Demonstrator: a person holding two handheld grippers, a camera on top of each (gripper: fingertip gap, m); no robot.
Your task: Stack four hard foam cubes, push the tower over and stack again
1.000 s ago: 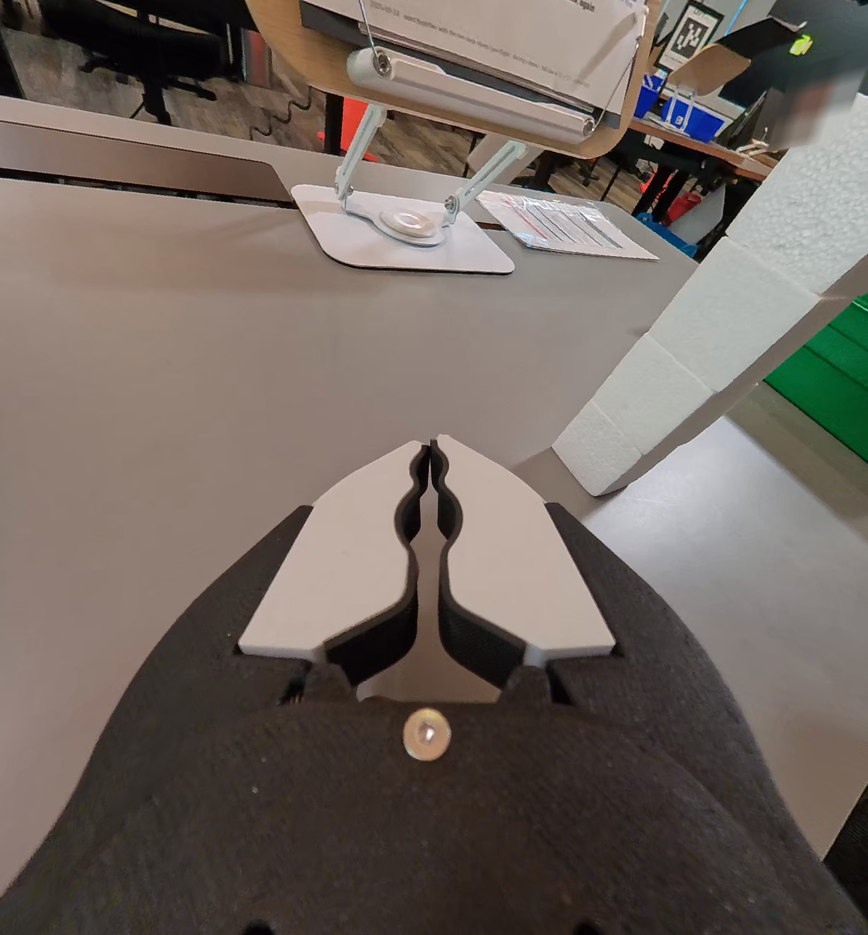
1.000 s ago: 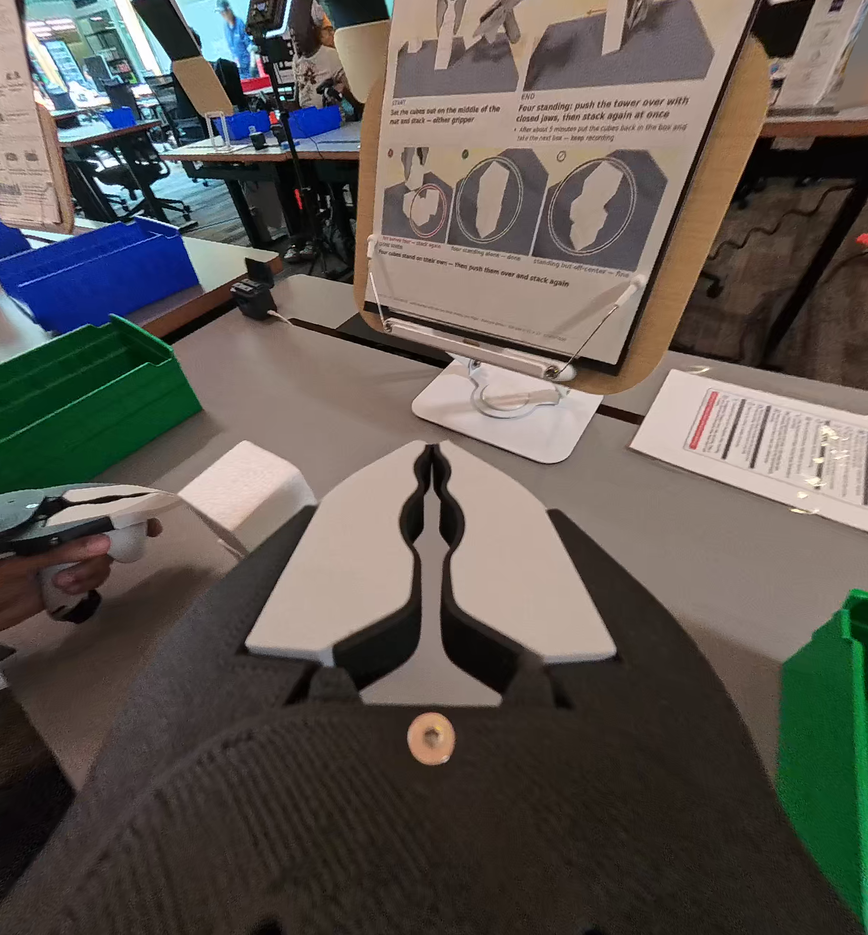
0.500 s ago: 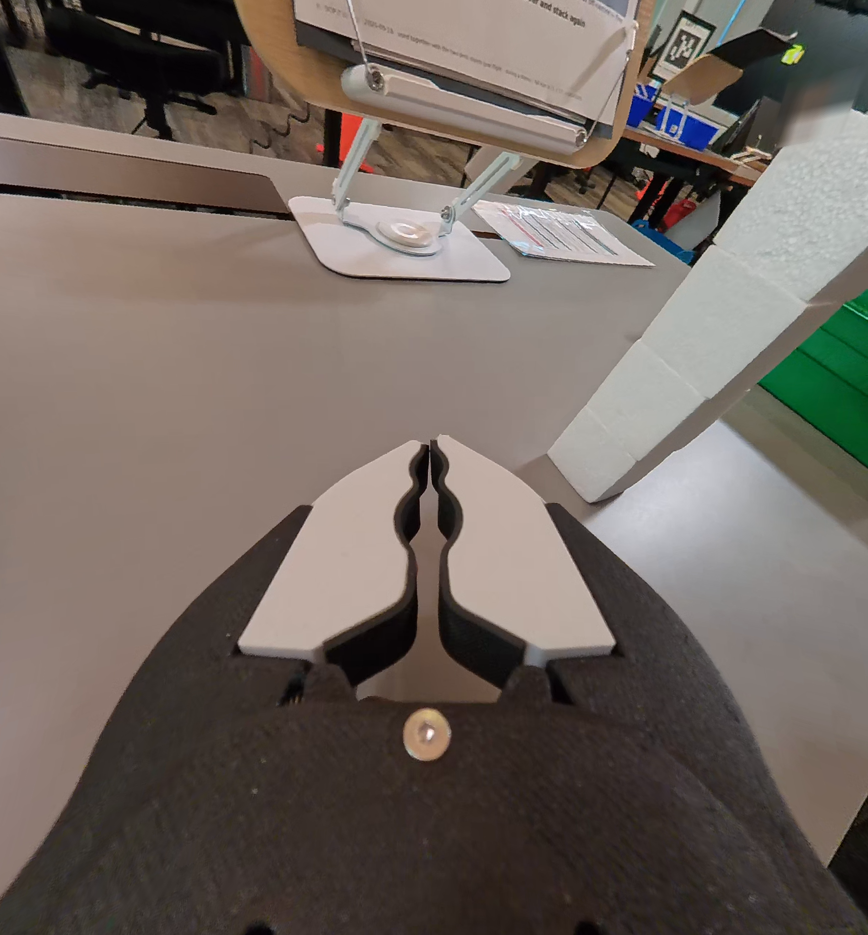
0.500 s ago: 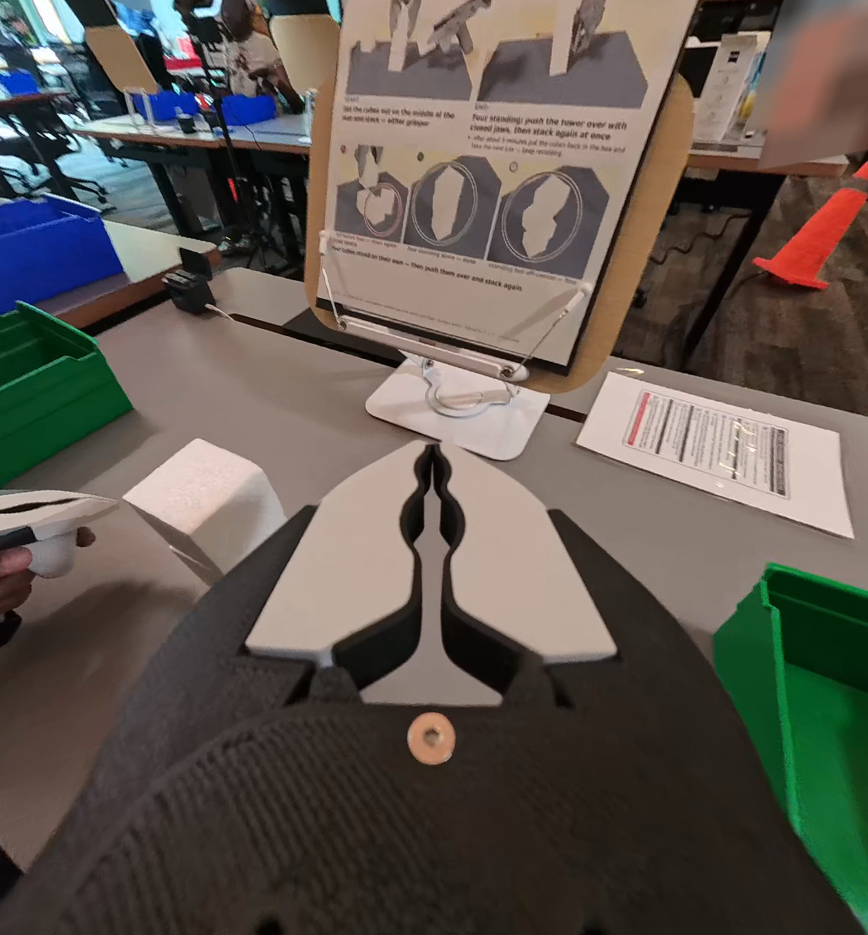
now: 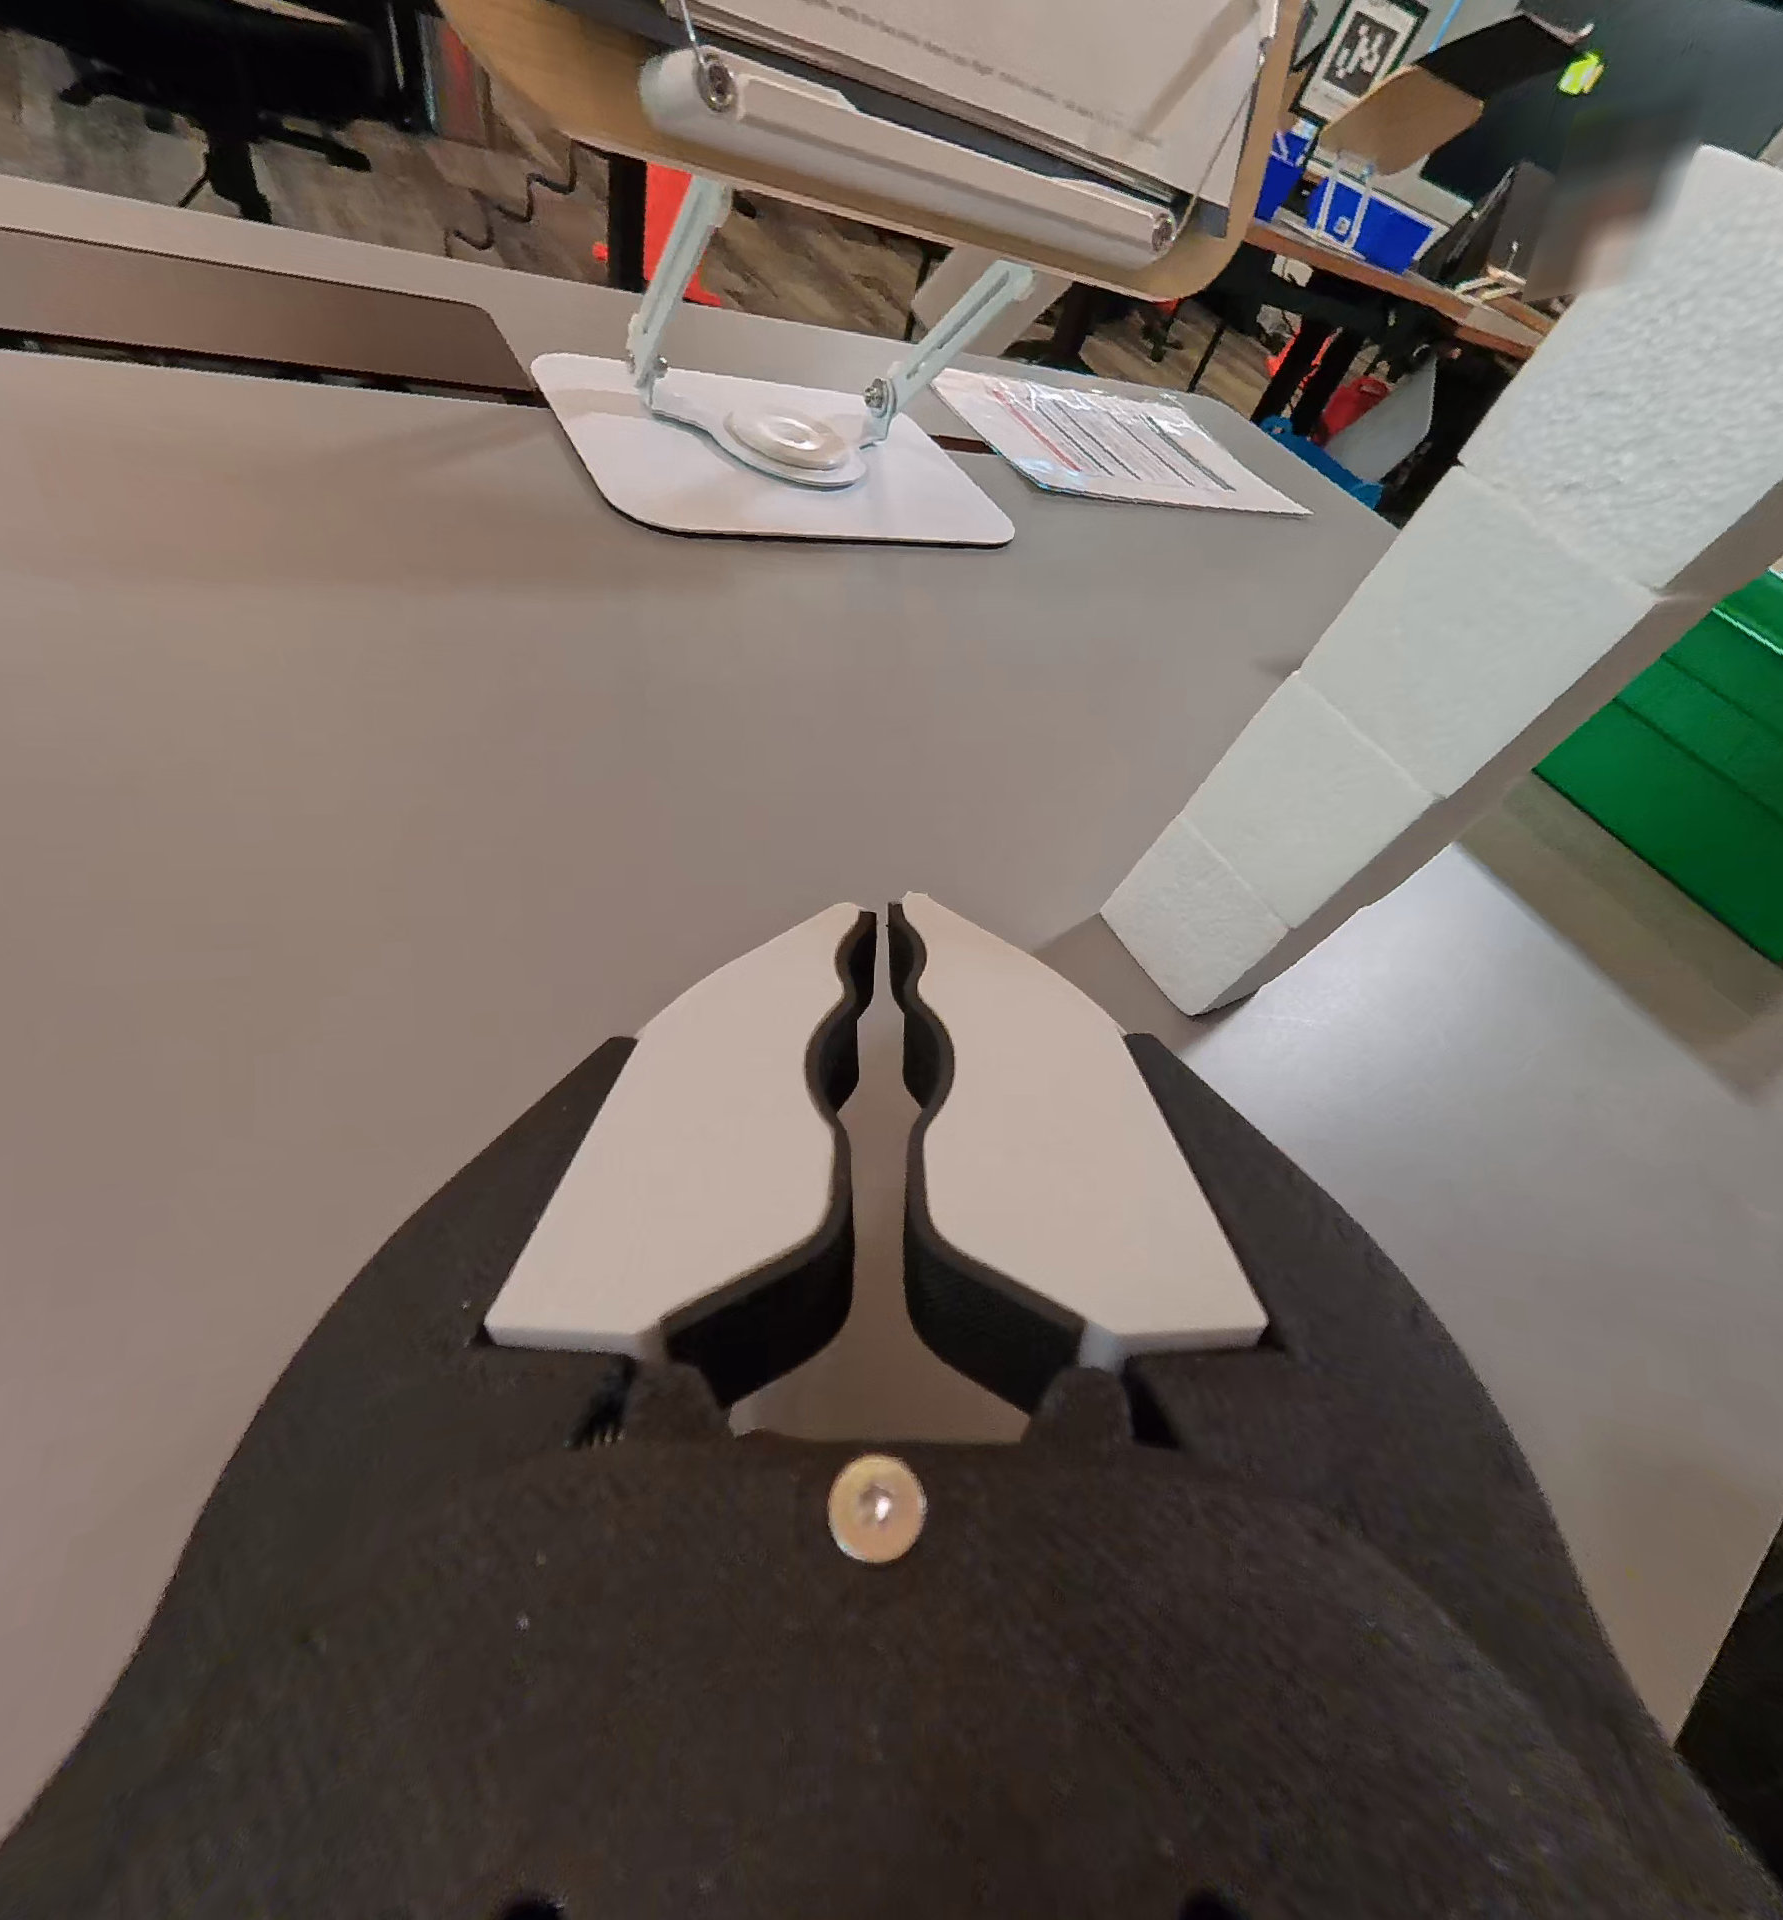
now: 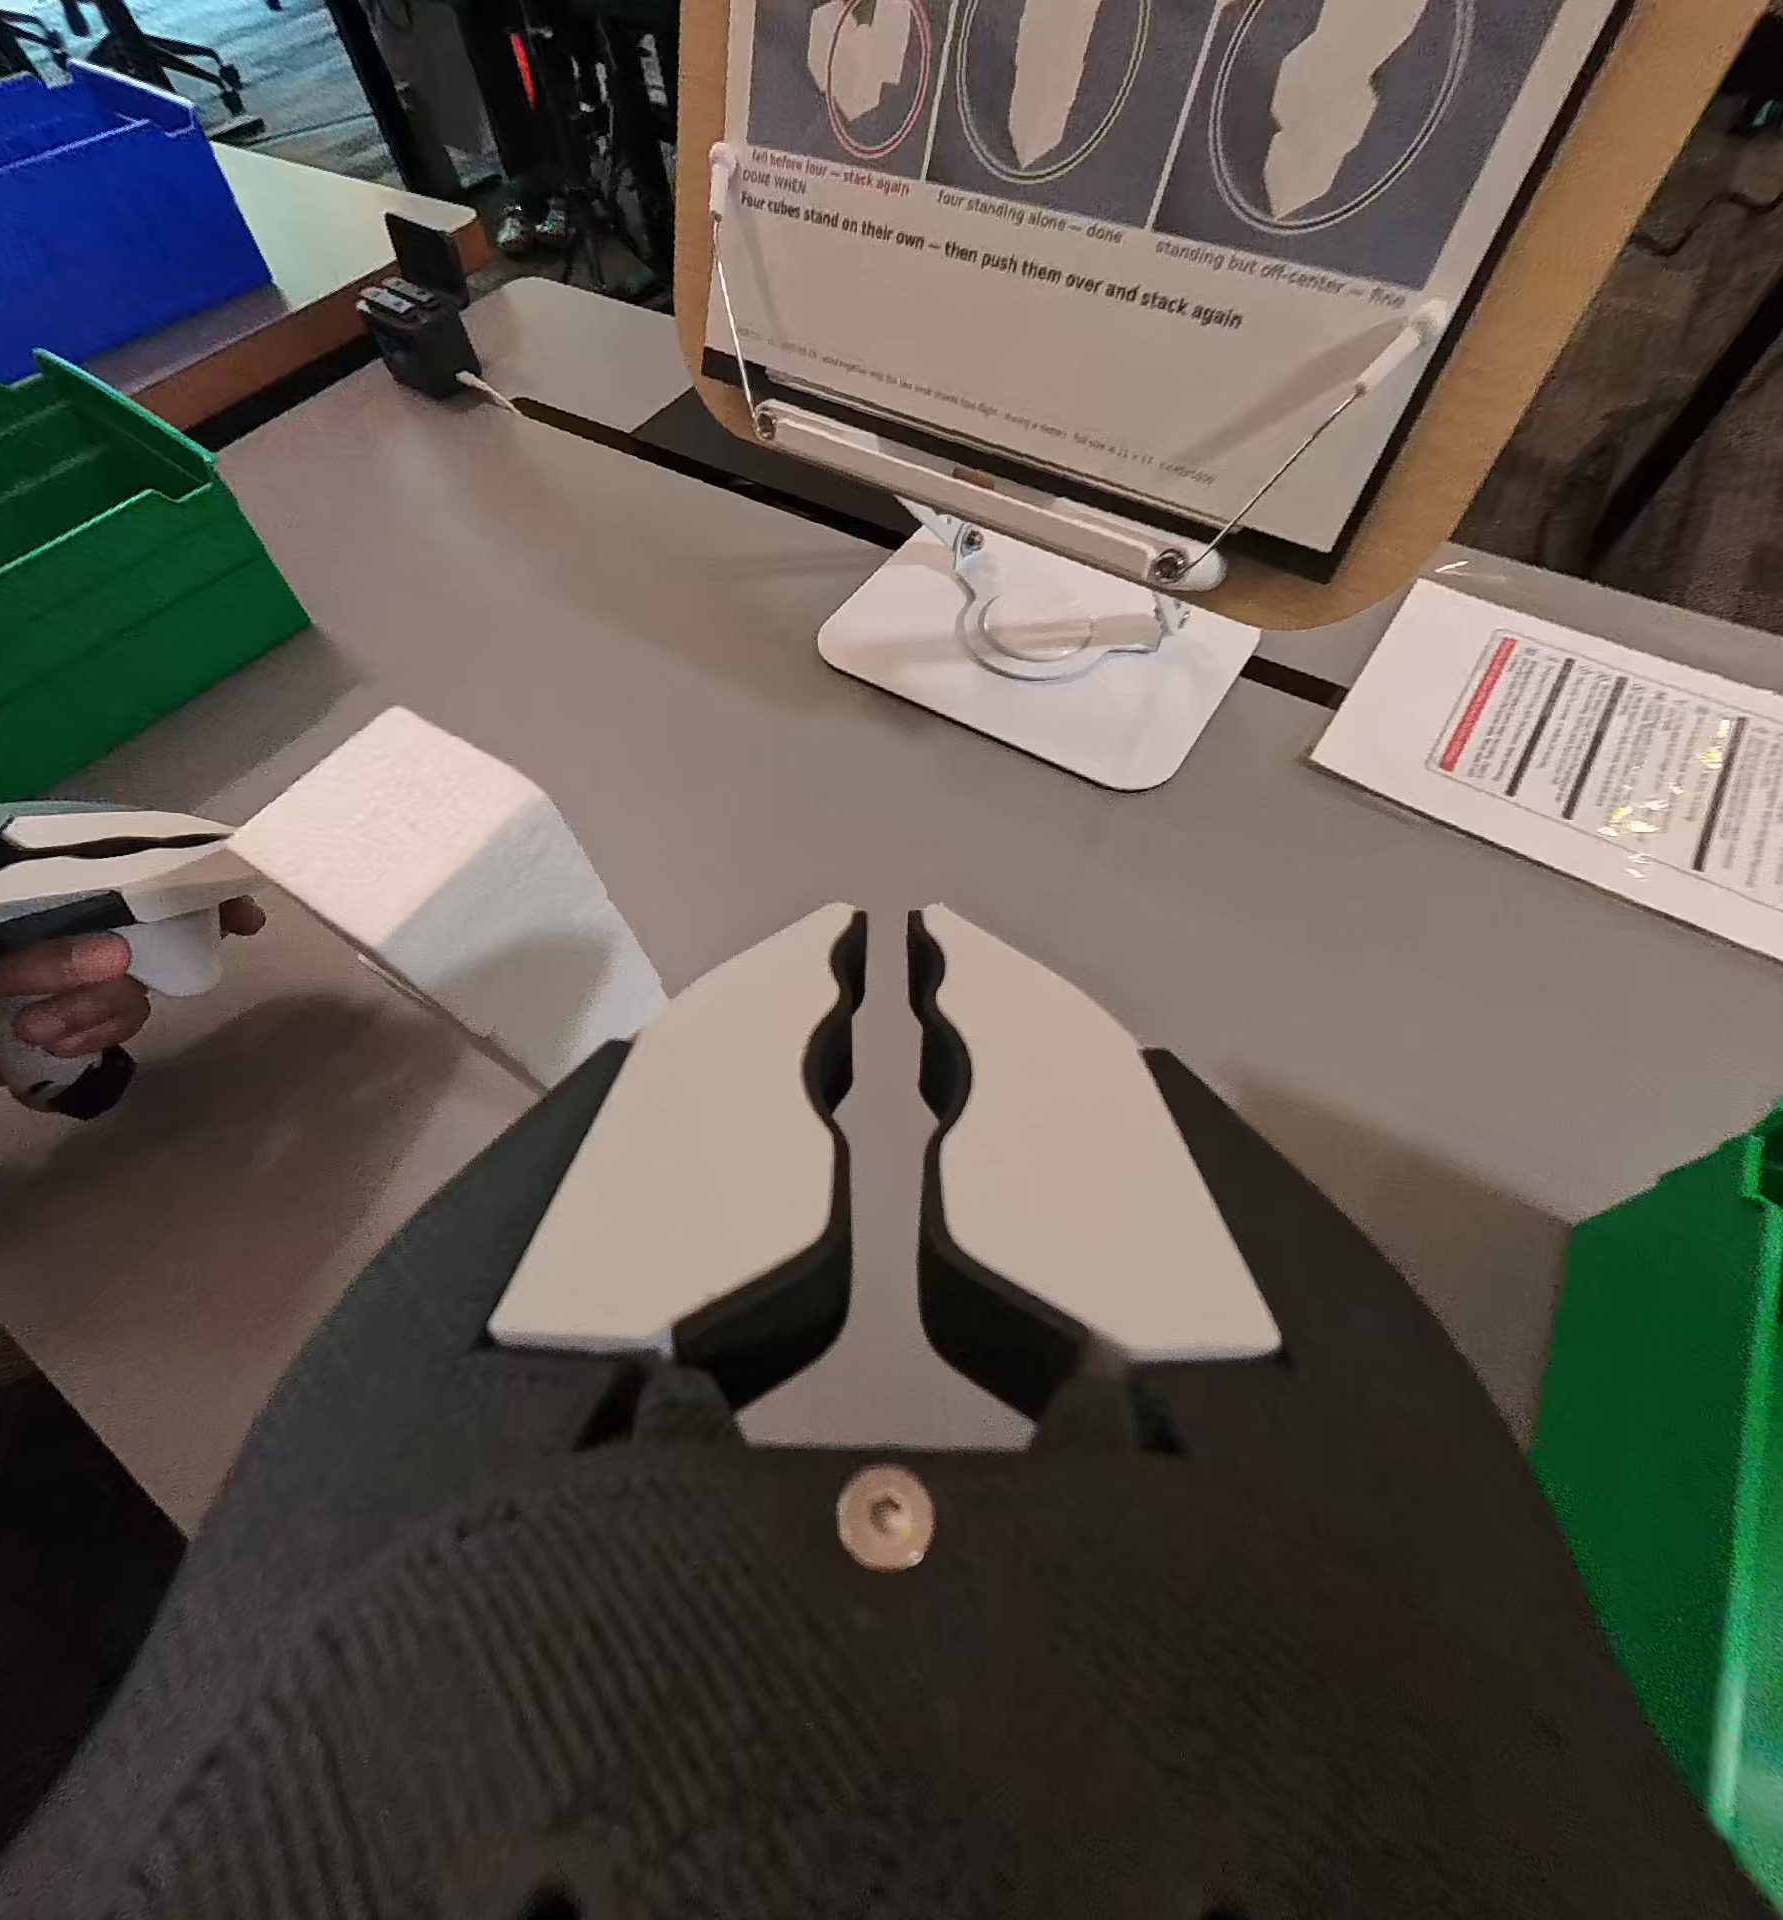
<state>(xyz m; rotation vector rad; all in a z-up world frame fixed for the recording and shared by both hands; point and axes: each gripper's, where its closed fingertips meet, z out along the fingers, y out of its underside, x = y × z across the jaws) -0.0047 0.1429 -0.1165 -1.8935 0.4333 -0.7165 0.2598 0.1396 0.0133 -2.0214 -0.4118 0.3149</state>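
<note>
A tower of white foam cubes (image 5: 1406, 686) stands on the grey table (image 5: 347, 831), right of my left gripper (image 5: 885, 912). That gripper is shut and empty, its tips a short way left of the tower's base. In the right wrist view I look down on the tower's top cube (image 6: 419, 821). The left gripper (image 6: 217, 842), held by a hand (image 6: 45, 1018), has its tip at that cube's left edge; I cannot tell if they touch. My right gripper (image 6: 887, 916) is empty, jaws together but for a thin slit, right of the tower.
A document stand with a white base (image 6: 1043, 675) and a wooden board is at the table's back, also in the left wrist view (image 5: 773, 468). A laminated sheet (image 6: 1614, 769) lies beside it. Green bins sit left (image 6: 87, 582) and right (image 6: 1697, 1455). A blue bin (image 6: 66, 208) is on another table. The grippers' ends are close to 30 cm from one another.
The right gripper has moved forward and tilted down toward the stand, and its tips have parted a hair. The left gripper has edged closer to the foam tower.
</note>
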